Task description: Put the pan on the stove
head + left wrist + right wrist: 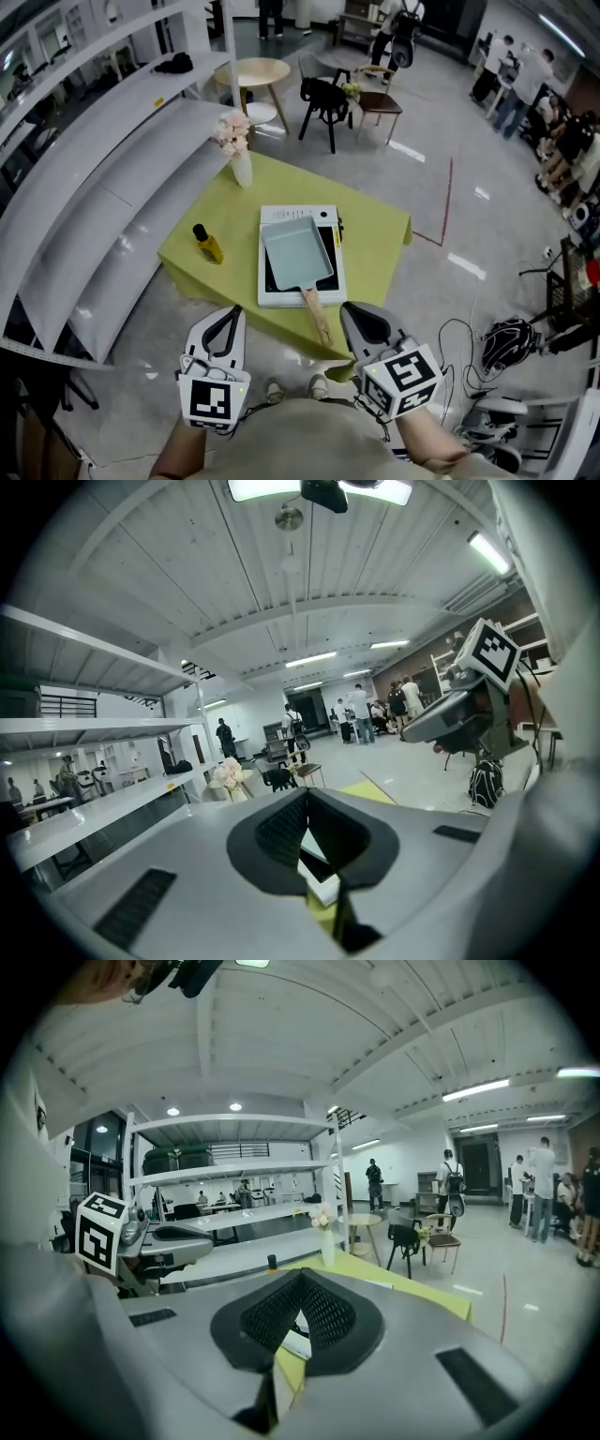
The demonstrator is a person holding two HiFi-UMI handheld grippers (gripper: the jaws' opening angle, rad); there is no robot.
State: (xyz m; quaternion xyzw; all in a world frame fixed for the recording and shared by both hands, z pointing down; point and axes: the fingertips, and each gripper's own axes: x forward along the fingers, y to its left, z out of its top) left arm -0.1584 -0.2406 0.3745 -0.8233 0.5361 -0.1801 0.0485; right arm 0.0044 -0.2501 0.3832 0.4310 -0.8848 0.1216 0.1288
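A pale blue rectangular pan (pixel 298 248) lies on the white portable stove (pixel 278 299) on the green-covered table (pixel 375 234). Its wooden handle (pixel 316 316) sticks out over the stove's near edge toward me. Both grippers are held close to my body, short of the table's near edge. My left gripper (pixel 226 314) is left of the handle, its jaws together and nothing between them. My right gripper (pixel 359 315) is just right of the handle's end, also shut and empty. The gripper views show the closed tips of the left gripper (pixel 307 794) and the right gripper (pixel 300 1279) with the stove edge beyond.
A yellow bottle with a black cap (pixel 207 244) stands on the table's left side, and a white vase of flowers (pixel 237 150) at the far corner. Long white shelves (pixel 112 178) run along the left. Chairs (pixel 323 103) and people are farther off; cables and a bag (pixel 506 342) lie at right.
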